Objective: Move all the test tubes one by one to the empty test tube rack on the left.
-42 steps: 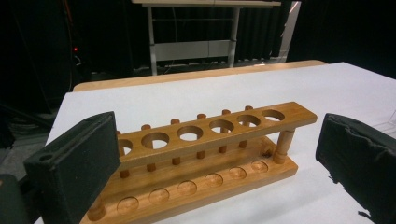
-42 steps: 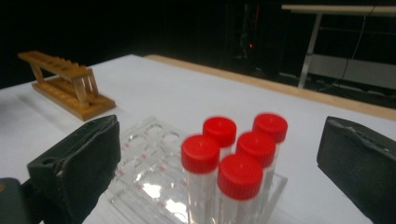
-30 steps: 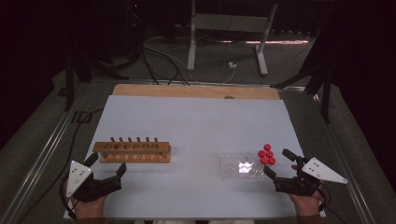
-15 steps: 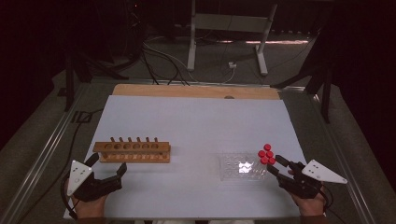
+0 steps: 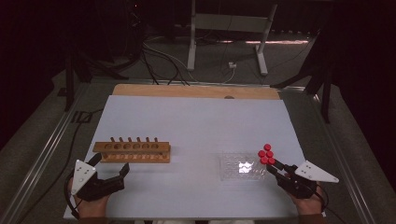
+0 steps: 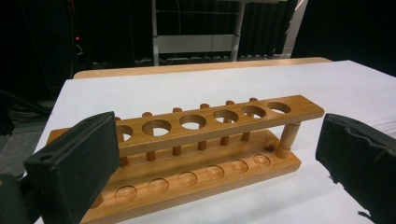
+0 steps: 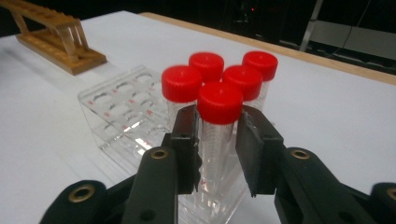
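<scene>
Held tube: clear tube with red cap (image 7: 219, 102), upright in the near corner of the clear plastic rack (image 7: 119, 109), at the table's right side near its front edge.
Right gripper (image 7: 218, 140): its jaws have just been closing and now press on the tube's body from both sides, below the cap; the tube stands between them (not yet lifted out, as far as the pictures tell).
Neighbouring tubes (image 7: 208, 65): four more red-capped tubes, packed just behind the held one, caps nearly touching.
Clear rack, overhead: sits on the white table cover (image 5: 196, 121), its remaining holes empty.
Wooden rack (image 6: 205, 135): six empty holes, well apart on the left side.
Left gripper (image 5: 109, 173): jaws spread wide, just in front of the wooden rack, holding nothing.
Risk, lifting: a tilted pull would likely knock the crowded neighbours, or drag the light plastic rack upward with the tube.
Risk, grip: smooth round wall; a weak pinch could let the tube slip or swing.
</scene>
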The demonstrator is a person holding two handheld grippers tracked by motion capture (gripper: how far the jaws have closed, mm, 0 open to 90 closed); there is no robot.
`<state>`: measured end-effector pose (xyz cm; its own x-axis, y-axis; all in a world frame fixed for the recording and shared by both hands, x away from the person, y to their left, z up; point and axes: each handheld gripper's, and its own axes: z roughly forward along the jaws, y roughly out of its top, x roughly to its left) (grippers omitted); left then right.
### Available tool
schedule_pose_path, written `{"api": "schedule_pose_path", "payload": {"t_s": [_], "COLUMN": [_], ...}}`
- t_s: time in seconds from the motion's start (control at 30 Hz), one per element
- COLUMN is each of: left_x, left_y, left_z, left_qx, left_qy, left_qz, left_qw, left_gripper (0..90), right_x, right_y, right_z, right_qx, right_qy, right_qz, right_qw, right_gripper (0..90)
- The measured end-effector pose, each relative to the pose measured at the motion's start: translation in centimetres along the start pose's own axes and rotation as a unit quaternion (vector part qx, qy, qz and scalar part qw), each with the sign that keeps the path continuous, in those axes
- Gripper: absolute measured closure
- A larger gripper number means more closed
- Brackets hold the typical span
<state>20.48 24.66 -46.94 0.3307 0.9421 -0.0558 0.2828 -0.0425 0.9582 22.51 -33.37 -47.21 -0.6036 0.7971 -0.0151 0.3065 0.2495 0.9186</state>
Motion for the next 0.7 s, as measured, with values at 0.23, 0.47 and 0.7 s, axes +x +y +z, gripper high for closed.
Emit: {"api": "schedule_pose_path", "payload": {"t_s": [0.23,0.47,0.7], "left_x": [-0.1,-0.2,-0.3], "left_y": [0.0,0.0,0.0], "left_z": [0.1,0.1,0.3], "left_qx": [0.002,0.001,0.006], "left_qy": [0.000,-0.001,-0.004], "left_qz": [0.003,0.004,0.008], "left_qw": [1.0000,1.0000,0.9999], "left_gripper": [0.5,0.6,0.6], "right_x": [0.0,-0.1,-0.1], "right_y": [-0.1,0.4,1.6], "right_z": [0.5,-0.1,-1.3], "right_qx": [0.004,-0.010,-0.038], "right_qy": [0.002,0.003,-0.001], "right_qz": [0.005,0.012,0.016], "right_qw": [1.0000,0.9999,0.9992], "right_gripper": [74.2,74.5,74.6]}}
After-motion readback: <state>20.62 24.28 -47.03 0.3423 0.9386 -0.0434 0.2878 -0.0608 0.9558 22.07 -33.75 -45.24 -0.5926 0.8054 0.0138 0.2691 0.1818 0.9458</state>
